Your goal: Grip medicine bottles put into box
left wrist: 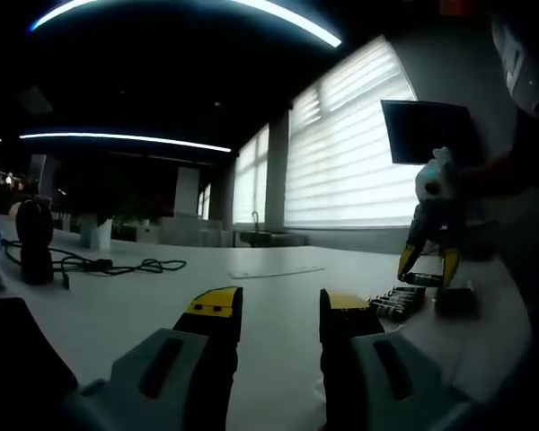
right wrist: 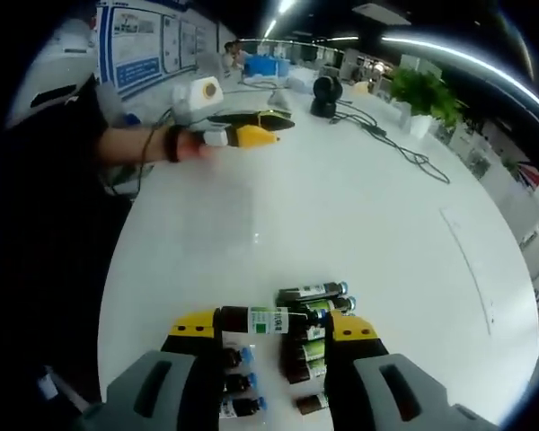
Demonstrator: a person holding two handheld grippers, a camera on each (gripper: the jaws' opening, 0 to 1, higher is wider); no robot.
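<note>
Right gripper pinching medicine bottle crosswise between its jaws, above other bottles lying on worktop. Left gripper spread, empty, well apart, farther from bottles. Box not made out.

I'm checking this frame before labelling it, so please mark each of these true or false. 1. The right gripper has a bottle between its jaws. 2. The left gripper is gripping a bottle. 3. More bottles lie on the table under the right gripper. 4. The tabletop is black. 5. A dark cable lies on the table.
1. True: the right gripper has a dark medicine bottle lying crosswise between its jaws.
2. False: the left gripper is open, with bare table between its jaws.
3. True: several other bottles lie in a cluster there.
4. False: the table is white.
5. True: a cable trails across the tabletop in the left gripper view.
</note>
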